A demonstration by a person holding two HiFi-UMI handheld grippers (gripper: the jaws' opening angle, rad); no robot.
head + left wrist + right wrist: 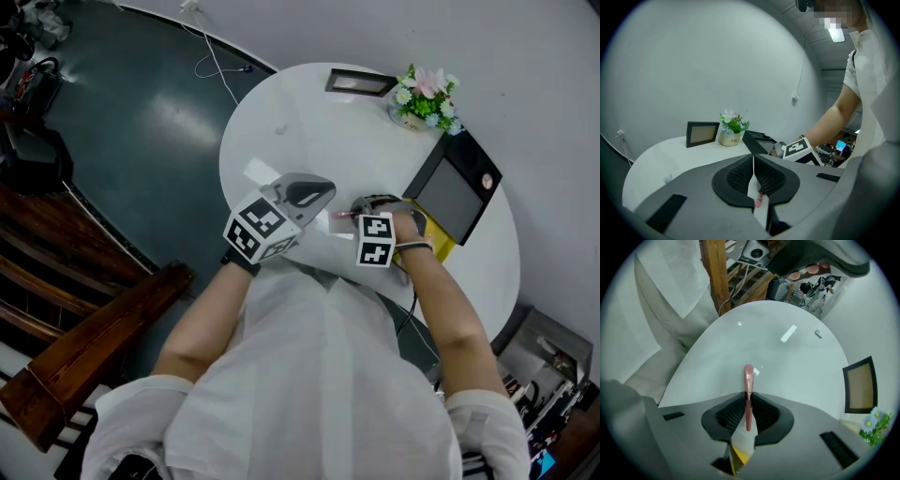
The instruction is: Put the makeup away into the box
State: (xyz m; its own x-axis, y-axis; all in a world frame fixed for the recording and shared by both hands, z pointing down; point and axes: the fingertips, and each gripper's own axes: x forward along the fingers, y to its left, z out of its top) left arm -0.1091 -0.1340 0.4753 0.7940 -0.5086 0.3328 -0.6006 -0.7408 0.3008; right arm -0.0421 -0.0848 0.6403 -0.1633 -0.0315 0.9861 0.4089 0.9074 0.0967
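A slim pink makeup brush stands between my right gripper's jaws, which point straight down at the white table; the pads press its handle and the bristle end pokes out past the fingertips. In the head view the right gripper hangs just left of the open black box, with the brush showing as a pink streak. My left gripper hovers close beside it, its pads closed together with nothing held. The brush's pink tip peeks through below them.
A flower pot and a black picture frame stand at the table's far edge. A white strip lies on the left part of the table. Something yellow sits under the box's near corner. Wooden furniture stands on the dark floor at the left.
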